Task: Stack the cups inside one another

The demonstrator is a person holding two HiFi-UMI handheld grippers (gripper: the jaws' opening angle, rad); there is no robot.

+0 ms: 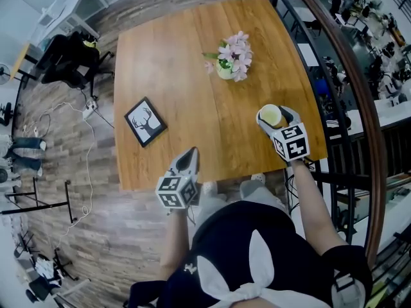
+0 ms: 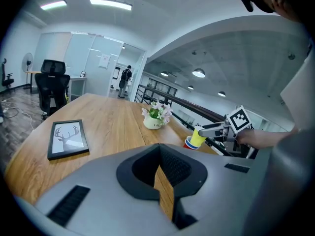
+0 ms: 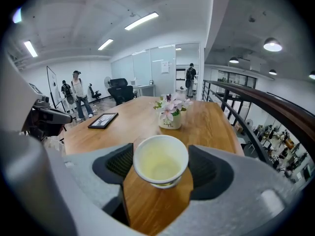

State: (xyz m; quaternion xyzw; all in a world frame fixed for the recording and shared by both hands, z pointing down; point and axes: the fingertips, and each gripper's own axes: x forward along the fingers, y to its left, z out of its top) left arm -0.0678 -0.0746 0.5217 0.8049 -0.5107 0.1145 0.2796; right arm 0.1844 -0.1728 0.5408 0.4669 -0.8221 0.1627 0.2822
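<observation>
Apparently nearly done: my right gripper (image 1: pixel 275 115) clamps the yellow cup (image 3: pixel 161 161), its base seemingly entering the red cup (image 2: pixel 189 143) near the table's (image 1: pixel 167 56) right edge, while my left gripper (image 1: pixel 191 156) hangs pinched together, empty, at the near edge.

smooth satin wooden table (image 1: pixel 180 69), paper-looking cup (image 3: pixel 160 162) with matt inside.

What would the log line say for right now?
right gripper: shut on yellow cup | yellow cup: base at red cup mouth | left gripper: shut, empty
</observation>
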